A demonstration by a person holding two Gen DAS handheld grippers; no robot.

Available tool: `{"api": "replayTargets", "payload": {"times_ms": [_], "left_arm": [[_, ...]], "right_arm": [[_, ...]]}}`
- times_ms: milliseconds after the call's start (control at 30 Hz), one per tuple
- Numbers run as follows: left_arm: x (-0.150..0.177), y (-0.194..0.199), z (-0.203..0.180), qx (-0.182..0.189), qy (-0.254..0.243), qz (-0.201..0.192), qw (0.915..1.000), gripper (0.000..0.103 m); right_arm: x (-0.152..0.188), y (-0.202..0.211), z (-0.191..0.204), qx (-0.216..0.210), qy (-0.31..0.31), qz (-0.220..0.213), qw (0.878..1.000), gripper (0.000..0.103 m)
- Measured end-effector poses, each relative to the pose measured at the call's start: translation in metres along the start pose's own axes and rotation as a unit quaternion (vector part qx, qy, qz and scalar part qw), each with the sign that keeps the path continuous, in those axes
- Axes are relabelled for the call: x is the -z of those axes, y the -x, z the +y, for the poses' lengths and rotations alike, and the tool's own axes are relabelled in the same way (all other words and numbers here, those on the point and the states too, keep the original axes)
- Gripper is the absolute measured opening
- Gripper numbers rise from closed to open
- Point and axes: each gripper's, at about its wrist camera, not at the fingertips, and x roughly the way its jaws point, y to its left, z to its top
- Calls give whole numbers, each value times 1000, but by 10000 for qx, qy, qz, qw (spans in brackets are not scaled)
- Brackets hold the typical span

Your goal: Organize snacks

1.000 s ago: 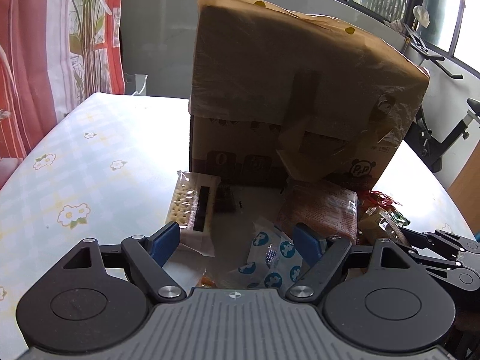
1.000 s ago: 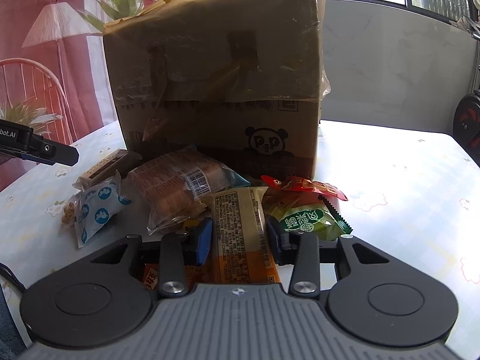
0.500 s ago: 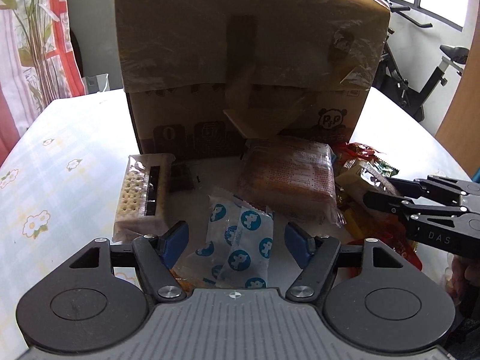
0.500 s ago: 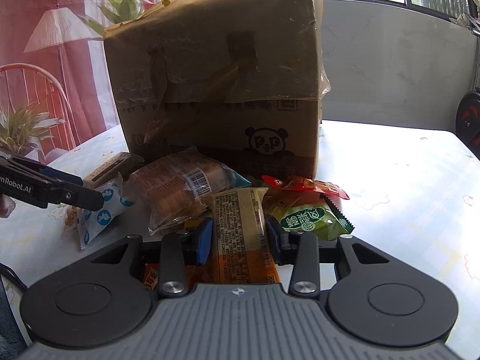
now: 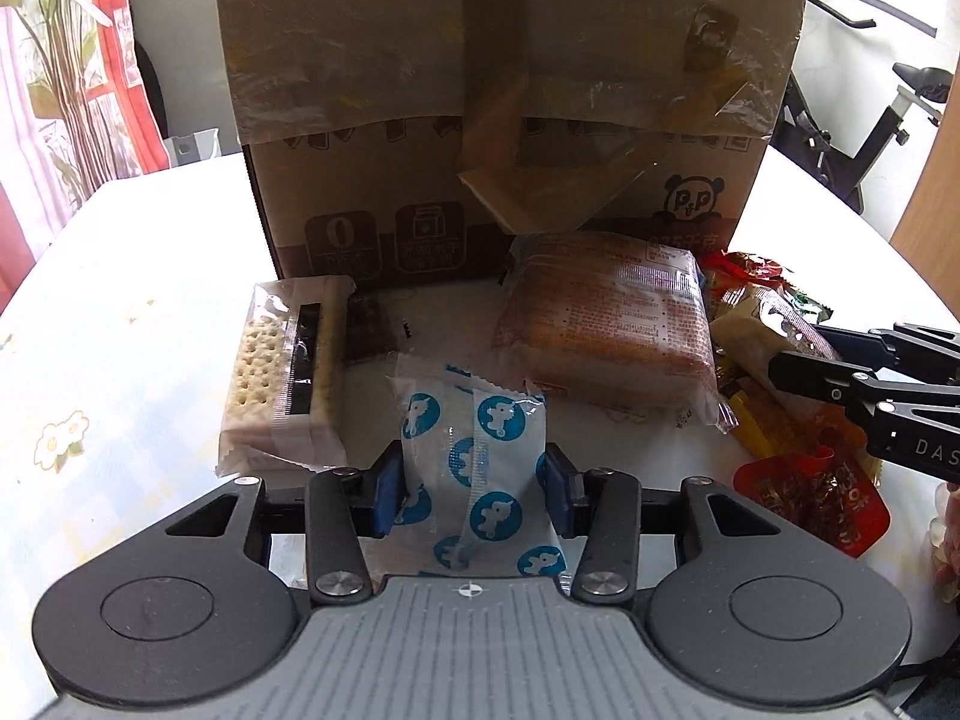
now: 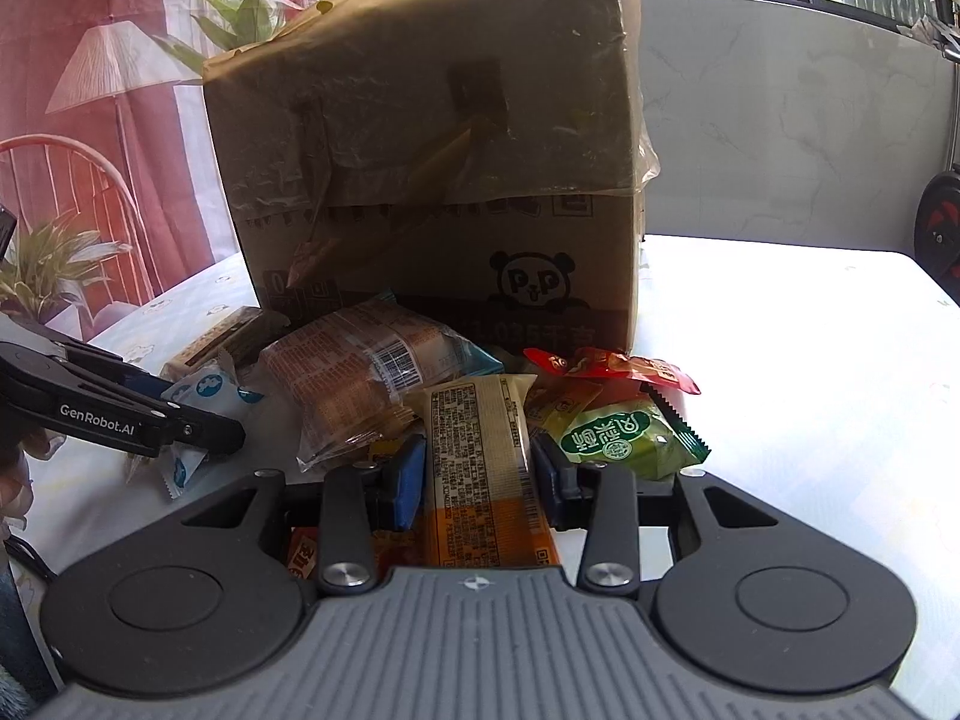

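A pile of snack packs lies on the table in front of a tall cardboard box [image 5: 510,96]. My left gripper [image 5: 474,489] is shut on a white packet with blue dots [image 5: 477,450]; it also shows in the right wrist view [image 6: 204,396]. My right gripper [image 6: 477,480] is shut on a long yellow and orange packet [image 6: 480,456]. A cracker pack [image 5: 282,372] lies left of the dotted packet. A big brown bread pack [image 5: 606,324] lies behind it. A green packet [image 6: 624,435] and a red packet [image 6: 612,363] lie at the right.
The table [image 5: 120,324] has a pale cloth with flower prints. The box stands close behind the pile and blocks the far side [image 6: 432,168]. A red crinkly packet [image 5: 816,498] lies near the right gripper. An exercise bike [image 5: 888,120] stands beyond the table.
My left gripper has moved in over the dotted packet and its jaws have closed on it. The right gripper has stayed still on the yellow packet.
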Motion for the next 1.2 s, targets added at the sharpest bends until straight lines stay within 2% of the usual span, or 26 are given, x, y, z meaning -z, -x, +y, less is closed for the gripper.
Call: {"api": "replayTargets", "payload": {"times_ms": [333, 767, 1033, 1200], "left_arm": [[2, 14, -1, 139, 64, -172, 9997, 49], [1, 27, 3, 120, 145, -365, 9992, 49], [-17, 59, 21, -38, 304, -886, 9956, 49], [-37, 84, 29, -73, 303, -1251, 9917, 49]], "right_arm": [[0, -1, 0, -2, -11, 10, 10000, 40], [0, 0, -1, -28, -21, 0, 10000, 40], [-7, 16, 0, -44, -109, -246, 9996, 39], [-33, 35, -4, -6, -199, -629, 9978, 39]]}}
